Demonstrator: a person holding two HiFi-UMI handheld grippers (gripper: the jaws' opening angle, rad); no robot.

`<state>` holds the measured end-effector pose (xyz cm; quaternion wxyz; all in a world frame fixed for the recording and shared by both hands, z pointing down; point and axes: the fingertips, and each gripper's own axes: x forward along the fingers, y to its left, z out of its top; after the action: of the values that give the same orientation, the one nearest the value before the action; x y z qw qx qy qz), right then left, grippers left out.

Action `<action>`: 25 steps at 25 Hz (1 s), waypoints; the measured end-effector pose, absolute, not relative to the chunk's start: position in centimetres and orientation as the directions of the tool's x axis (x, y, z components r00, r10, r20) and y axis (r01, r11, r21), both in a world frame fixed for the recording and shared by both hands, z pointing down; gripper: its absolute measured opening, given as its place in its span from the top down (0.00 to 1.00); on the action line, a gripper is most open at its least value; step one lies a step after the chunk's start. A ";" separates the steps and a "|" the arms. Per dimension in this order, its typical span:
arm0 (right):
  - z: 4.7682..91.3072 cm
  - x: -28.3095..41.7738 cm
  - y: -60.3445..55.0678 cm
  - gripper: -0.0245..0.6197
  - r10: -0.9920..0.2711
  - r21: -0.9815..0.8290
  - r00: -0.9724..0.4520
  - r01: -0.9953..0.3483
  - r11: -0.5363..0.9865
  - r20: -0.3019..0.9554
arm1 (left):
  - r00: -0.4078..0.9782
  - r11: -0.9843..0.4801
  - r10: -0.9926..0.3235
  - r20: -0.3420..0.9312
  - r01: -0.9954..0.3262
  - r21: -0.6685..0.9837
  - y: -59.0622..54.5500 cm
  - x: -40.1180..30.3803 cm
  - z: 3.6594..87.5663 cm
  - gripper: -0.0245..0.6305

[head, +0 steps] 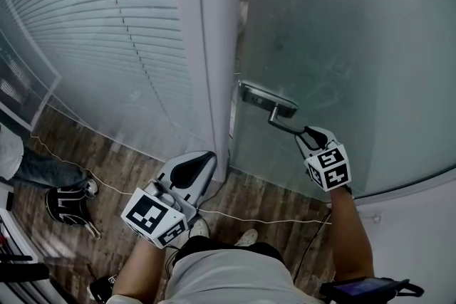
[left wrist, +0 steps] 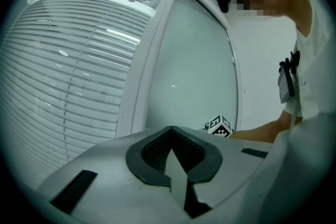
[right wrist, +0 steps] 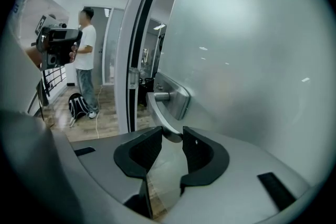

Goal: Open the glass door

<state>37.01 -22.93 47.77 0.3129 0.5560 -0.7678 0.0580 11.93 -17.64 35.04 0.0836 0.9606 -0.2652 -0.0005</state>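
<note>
- Your right tongs (right wrist: 170,135) are clamping the free end of the lever handle (right wrist: 157,108). The pads are sitting on either side of the metal tip, and nothing else is between them.
- Your left tongs (left wrist: 170,134) are closed tip to tip and carrying nothing. They are hanging low beside the door frame (head: 217,46), apart from the door.
- From your right tongs the lever is running back to its mounting plate (right wrist: 177,93), which is sitting on the glass close to the opening edge.
- The glass door (head: 356,46) is filling the right of the head view, frosted. Its edge is standing just off the frame with a narrow gap showing — it looks slightly ajar.
- The lever is looking stiff and smooth, so it is probably slippery under the pads. Holding it at the very tip gives you leverage, but the pads could slide off the end. A hold a little nearer the plate would likely be safer.
- The pane is probably heavy and slow to start moving, and glass will not forgive a knock — a steady pull along its swing should suit it better than a jerk.
- Further out, slatted blinds (head: 107,25) are showing behind the glazing to the left of the frame. A thin cable (head: 271,219) is lying across the wooden floor (head: 107,167) by your feet.
</note>
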 end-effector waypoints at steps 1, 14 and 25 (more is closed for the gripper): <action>47.7 37.2 -23.3 0.78 -0.816 0.255 -0.190 -0.890 0.378 0.546 | 0.859 -0.845 -0.510 0.042 -0.510 0.161 -17.7 12.0 34.9 0.96; 48.1 41.1 -28.6 0.78 -0.829 0.247 -0.159 -0.910 0.334 0.536 | 0.848 -0.837 -0.528 0.041 -0.528 0.146 -18.1 13.0 34.9 0.96; 47.1 44.6 -31.8 0.78 -0.852 0.249 -0.091 -0.936 0.251 0.516 | 0.833 -0.821 -0.552 0.019 -0.548 0.162 -16.9 12.5 33.4 0.96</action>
<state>44.62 -31.85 47.05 0.2917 0.6079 -0.7350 0.0719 12.47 -16.94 33.40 0.0806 0.9541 -0.2882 -0.0143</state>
